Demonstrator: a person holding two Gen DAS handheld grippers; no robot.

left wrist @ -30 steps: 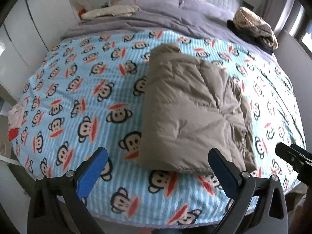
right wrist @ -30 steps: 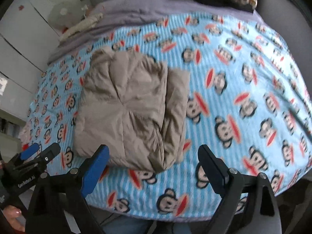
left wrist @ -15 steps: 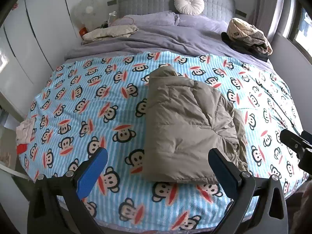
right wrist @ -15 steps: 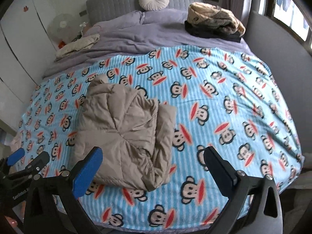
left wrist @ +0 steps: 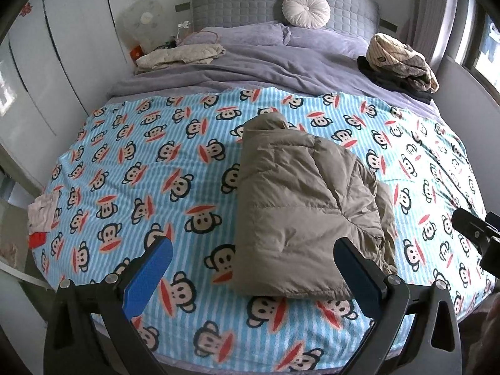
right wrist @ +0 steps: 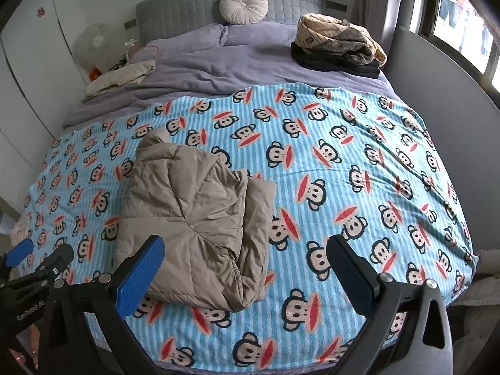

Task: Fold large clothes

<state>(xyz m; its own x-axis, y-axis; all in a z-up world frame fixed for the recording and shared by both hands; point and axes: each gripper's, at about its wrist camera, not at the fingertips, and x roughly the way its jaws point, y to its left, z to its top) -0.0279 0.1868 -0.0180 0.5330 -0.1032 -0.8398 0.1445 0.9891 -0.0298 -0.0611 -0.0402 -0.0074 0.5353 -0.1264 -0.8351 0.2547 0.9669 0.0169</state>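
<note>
Monkey-print blanket (left wrist: 175, 168) covers the bed, folded tan jacket (left wrist: 300, 206) lying on it (inner layers hidden); left gripper (left wrist: 253, 259) and right gripper (right wrist: 245, 257) hover wide apart, empty, bases cut off

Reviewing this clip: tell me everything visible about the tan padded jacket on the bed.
The jacket is tan-brown, quilted and puffy, with a slightly shiny, creased shell. It is folded into a thick, roughly rectangular bundle, with looser layers showing along its right edge. It lies flat on the monkey-print blanket, nearer the foot of the bed. Nothing else touches it; no gripper holds it.
</note>
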